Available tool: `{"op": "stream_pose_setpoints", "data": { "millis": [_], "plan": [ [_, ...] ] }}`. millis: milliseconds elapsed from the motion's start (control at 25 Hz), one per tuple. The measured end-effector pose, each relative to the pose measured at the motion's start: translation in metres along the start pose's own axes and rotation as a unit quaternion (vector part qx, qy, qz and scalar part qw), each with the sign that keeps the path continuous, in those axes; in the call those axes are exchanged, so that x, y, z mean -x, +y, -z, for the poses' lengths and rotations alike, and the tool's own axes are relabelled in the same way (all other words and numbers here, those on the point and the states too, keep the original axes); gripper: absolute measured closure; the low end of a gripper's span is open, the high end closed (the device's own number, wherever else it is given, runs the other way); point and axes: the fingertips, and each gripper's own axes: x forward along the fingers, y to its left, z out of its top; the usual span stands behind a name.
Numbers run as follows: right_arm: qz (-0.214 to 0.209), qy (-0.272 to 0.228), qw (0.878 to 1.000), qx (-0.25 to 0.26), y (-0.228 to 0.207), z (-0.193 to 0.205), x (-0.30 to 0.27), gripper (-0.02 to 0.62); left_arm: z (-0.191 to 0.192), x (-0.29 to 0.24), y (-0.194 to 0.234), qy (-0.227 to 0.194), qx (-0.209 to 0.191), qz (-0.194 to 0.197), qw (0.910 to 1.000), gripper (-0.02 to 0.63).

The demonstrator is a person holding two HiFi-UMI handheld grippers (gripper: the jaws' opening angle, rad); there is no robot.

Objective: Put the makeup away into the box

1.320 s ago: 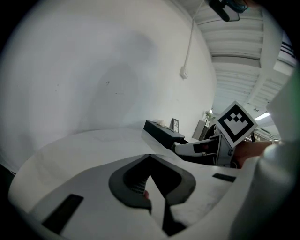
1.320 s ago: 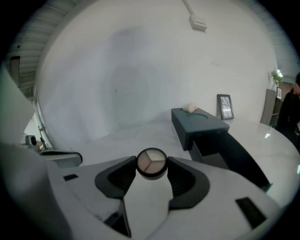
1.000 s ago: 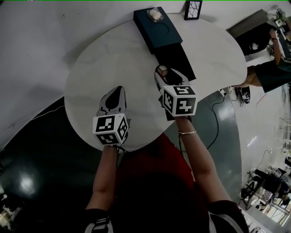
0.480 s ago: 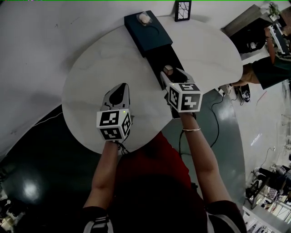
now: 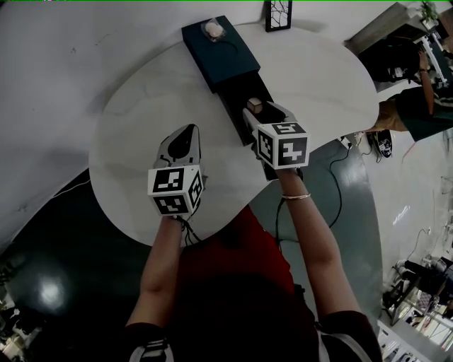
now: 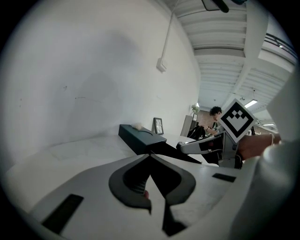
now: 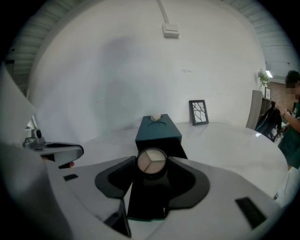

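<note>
A dark teal box (image 5: 216,49) lies on the white table (image 5: 141,127) with its black drawer (image 5: 237,95) pulled out toward me. My right gripper (image 5: 256,109) is shut on a small round makeup compact (image 5: 255,104) and holds it over the open drawer. In the right gripper view the compact (image 7: 151,163) shows three pale shades between the jaws, with the box (image 7: 158,131) straight ahead. My left gripper (image 5: 185,136) hovers over the table left of the drawer, its jaws together with nothing in them (image 6: 150,157).
A small pale object (image 5: 211,29) rests in a dip on the box's top. A framed picture (image 5: 277,14) stands at the table's far edge by the wall. A person (image 5: 414,106) is at a desk beyond the table's right side.
My right gripper has carried the compact from the drawer's left edge to over the drawer. My left gripper has moved forward over the table, closer to the box.
</note>
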Motion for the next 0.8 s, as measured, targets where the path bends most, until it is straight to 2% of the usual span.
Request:
{"op": "stream_pose_setpoints", "data": {
  "millis": [280, 800],
  "plan": [
    [-0.025, 0.023, 0.999, 0.018, -0.005, -0.007, -0.026, 0.374, 0.0, -0.023, -0.001, 0.005, 0.007, -0.009, 0.9999, 0.584],
    [-0.042, 0.076, 0.995, 0.049, -0.004, -0.001, -0.075, 0.374, 0.006, -0.053, 0.008, 0.018, 0.017, -0.019, 0.9995, 0.584]
  ]
}}
